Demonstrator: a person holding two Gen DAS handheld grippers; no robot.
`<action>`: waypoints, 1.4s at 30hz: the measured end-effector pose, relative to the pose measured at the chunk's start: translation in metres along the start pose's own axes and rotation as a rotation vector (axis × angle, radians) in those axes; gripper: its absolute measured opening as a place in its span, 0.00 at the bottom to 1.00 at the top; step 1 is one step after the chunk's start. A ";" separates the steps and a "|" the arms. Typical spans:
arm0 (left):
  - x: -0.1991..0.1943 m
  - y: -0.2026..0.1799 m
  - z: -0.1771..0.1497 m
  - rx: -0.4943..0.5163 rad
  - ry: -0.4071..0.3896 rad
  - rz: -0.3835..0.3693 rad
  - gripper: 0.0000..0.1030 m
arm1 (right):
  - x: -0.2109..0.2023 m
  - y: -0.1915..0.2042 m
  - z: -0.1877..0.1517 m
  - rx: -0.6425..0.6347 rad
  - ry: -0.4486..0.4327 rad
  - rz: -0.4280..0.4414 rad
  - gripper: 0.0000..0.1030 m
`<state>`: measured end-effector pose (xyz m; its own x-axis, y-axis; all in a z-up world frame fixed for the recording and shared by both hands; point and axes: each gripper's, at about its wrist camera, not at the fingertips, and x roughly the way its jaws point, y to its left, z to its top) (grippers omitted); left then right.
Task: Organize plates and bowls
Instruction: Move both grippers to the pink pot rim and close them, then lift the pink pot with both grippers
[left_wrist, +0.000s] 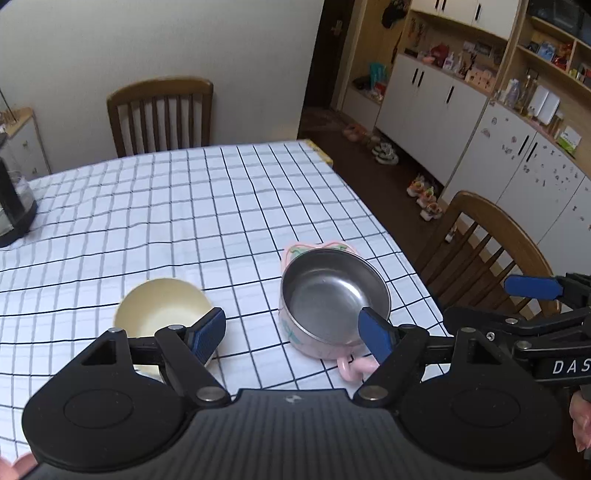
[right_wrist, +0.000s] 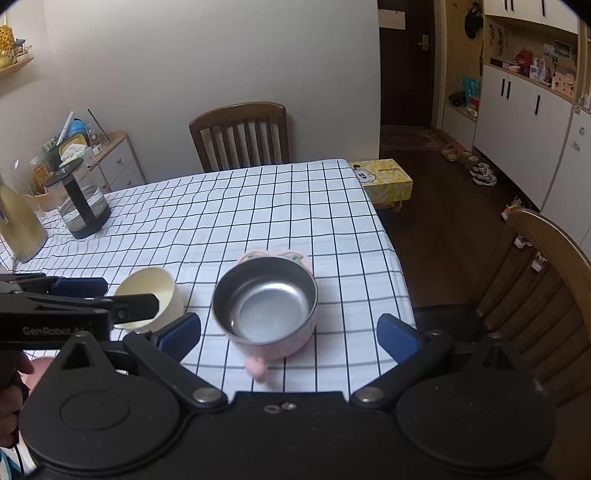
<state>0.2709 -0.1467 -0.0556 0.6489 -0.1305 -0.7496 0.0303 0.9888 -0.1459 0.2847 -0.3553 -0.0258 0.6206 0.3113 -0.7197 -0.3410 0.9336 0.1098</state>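
Note:
A steel-lined pink bowl (left_wrist: 328, 295) (right_wrist: 264, 301) with pink handles stands on the checked tablecloth (left_wrist: 177, 206) (right_wrist: 236, 206). Left of it sits a cream bowl (left_wrist: 164, 308) (right_wrist: 149, 295). My left gripper (left_wrist: 293, 334) is open above the cloth; one blue pad overlaps the cream bowl in the picture, the other the steel bowl's near rim, with nothing held. My right gripper (right_wrist: 290, 334) stands wide open just in front of the pink bowl, its pads off the bowl. The left gripper's fingers (right_wrist: 79, 286) show at the left of the right wrist view, by the cream bowl.
A glass kettle with a black base (right_wrist: 79, 205) and a yellow jug (right_wrist: 18, 221) stand at the table's far left. Wooden chairs sit at the far side (right_wrist: 240, 134) and at the right edge (right_wrist: 546, 280). A yellow box (right_wrist: 384, 179) lies beyond the far corner.

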 end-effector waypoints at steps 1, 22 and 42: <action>0.008 0.000 0.004 -0.002 0.015 0.004 0.76 | 0.005 -0.001 0.002 -0.003 0.005 -0.006 0.99; 0.134 0.013 0.028 -0.092 0.218 0.070 0.75 | 0.130 -0.030 0.022 -0.007 0.256 0.017 0.74; 0.160 0.009 0.016 -0.139 0.333 0.116 0.32 | 0.153 -0.028 0.023 -0.012 0.308 0.022 0.20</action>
<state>0.3869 -0.1572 -0.1663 0.3585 -0.0568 -0.9318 -0.1471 0.9822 -0.1165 0.4057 -0.3299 -0.1231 0.3705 0.2615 -0.8912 -0.3617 0.9244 0.1209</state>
